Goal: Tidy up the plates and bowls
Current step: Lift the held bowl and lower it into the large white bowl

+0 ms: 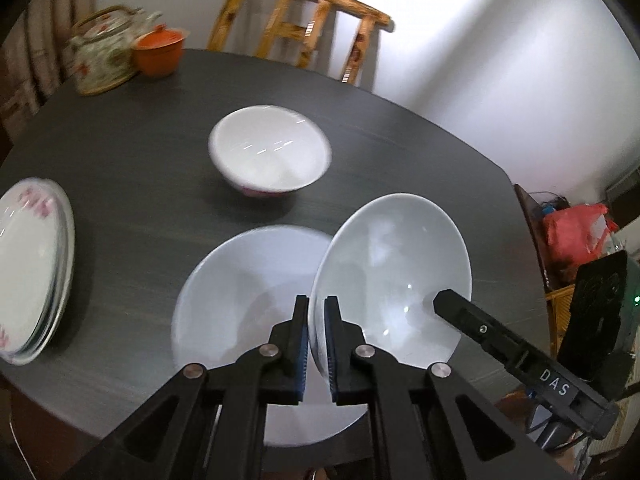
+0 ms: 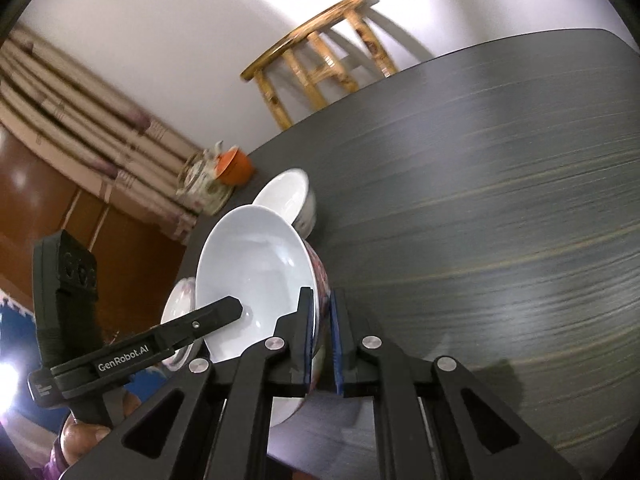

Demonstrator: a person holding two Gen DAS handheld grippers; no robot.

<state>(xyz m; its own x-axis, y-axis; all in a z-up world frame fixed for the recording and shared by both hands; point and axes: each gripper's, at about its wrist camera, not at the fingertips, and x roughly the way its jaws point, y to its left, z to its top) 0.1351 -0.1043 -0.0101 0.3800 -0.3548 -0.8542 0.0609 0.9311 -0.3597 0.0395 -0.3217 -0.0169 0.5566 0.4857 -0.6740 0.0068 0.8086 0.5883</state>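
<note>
Left wrist view first: what does the left gripper [image 1: 316, 332] do?

Its two blue pads are pressed together on the rim of the flowered bowl [image 1: 392, 272]. The rim is between them, so it is grasping this bowl.

And the right gripper [image 2: 322, 328]?

In the right wrist view it is clenched on the opposite rim of the same bowl, one pad inside and one on the red flower pattern outside. Both tools hold one bowl.

Where is this bowl now?

It is in the air above the dark table [image 1: 140, 168] and it is tilted. The white inside faces the left camera. Directly under it, a wide white bowl [image 1: 240, 300] rests on the table.

What is around them?

Farther on the table stands a second bowl [image 1: 270, 152], upright, with some red at its foot, well apart from the other two. A stack of plates [image 1: 32, 264] with pink marks lies at the left edge. At the far corner are a flowered teapot [image 1: 104, 52] and an orange lidded cup [image 1: 158, 50], side by side. Behind the table is a wooden chair [image 1: 296, 28]. The picture is a little blurred.
</note>
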